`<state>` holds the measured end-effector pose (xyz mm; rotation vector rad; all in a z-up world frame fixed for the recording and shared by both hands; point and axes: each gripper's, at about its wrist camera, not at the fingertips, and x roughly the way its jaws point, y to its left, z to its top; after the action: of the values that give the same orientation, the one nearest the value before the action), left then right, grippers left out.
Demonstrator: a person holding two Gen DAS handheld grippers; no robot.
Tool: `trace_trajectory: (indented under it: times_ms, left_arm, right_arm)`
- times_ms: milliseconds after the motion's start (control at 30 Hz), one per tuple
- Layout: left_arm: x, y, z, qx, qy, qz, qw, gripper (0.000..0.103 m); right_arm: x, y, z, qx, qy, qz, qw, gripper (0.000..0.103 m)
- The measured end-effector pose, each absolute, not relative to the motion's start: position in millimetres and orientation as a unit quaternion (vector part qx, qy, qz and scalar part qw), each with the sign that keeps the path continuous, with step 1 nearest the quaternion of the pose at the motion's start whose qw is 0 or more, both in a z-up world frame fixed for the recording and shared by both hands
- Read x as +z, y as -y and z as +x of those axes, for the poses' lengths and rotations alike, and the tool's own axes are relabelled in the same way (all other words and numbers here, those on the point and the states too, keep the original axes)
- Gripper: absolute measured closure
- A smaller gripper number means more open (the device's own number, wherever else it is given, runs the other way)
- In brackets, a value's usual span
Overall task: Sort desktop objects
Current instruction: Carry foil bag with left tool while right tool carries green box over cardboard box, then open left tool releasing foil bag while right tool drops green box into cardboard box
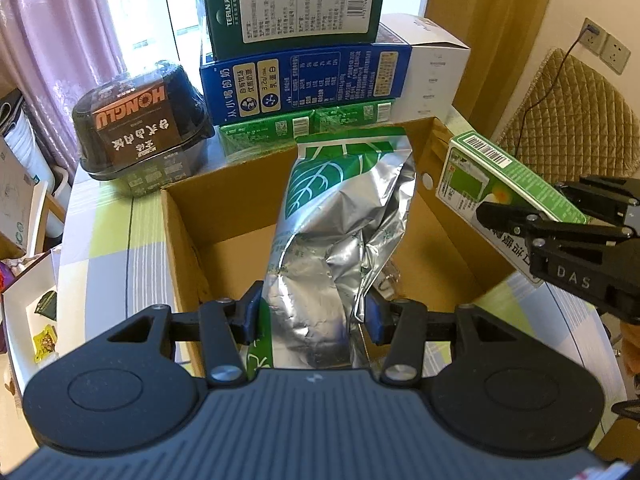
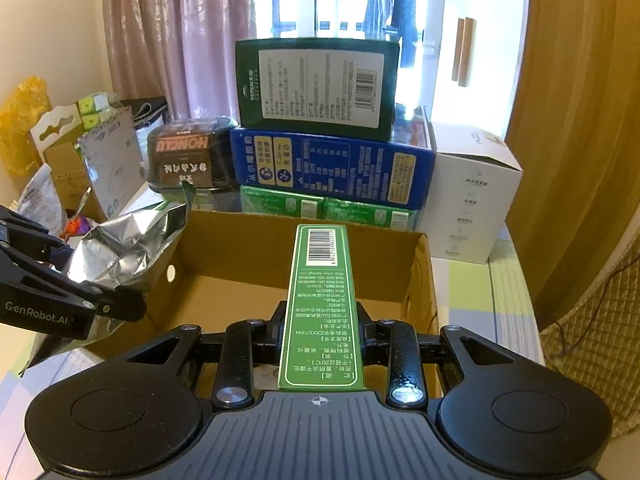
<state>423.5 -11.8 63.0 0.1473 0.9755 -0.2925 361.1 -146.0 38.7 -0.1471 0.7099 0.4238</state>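
Observation:
My left gripper (image 1: 312, 312) is shut on a crumpled silver and green foil bag (image 1: 340, 216), holding it over the open cardboard box (image 1: 184, 232). The same foil bag (image 2: 124, 240) shows at the left of the right wrist view, by the box's (image 2: 248, 248) left wall. My right gripper (image 2: 320, 328) is shut on a long green carton (image 2: 322, 300) with a barcode, above the box's near edge. In the left wrist view that green carton (image 1: 500, 176) and the right gripper (image 1: 532, 208) hang over the box's right rim.
Behind the box stands a stack: dark green box (image 1: 296, 0), blue milk carton (image 1: 304, 80), green packs (image 1: 304, 128), plus a white box (image 1: 436, 76). A black HONGLU container (image 1: 144, 124) sits back left. A white tray (image 1: 24, 320) lies at the left; a padded chair (image 1: 568, 120) at the right.

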Motion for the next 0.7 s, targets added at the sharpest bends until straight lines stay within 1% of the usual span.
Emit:
trace_trajectory:
  times_ms: [433,467,567,700]
  left_arm:
    - [30.2,5.6,462.0,-0.131,-0.479,0.041,0.867,0.059]
    - [27.0,5.8,464.3,-0.131,-0.480,0.040,0.866,0.058]
    - [21.2,4.7,469.0,-0.123,-0.473,0.034,0.872,0.050]
    - [21.2,-2.0,467.6,-0.120,-0.464,0.026,0.877,0.050]
  right_arm:
    - [14.8,142.3,401.3,0.199,-0.359,-0.056,0.910,0.075]
    - [12.9,141.9,403.2,0.199,-0.361,-0.055,0.910,0.075]
    - [6.3,140.6,407.1,0.200,-0.365,-0.052,0.908,0.075]
    - [-1.0,139.5,408.9,0.201,-0.368,-0.054,0.906,0.075]
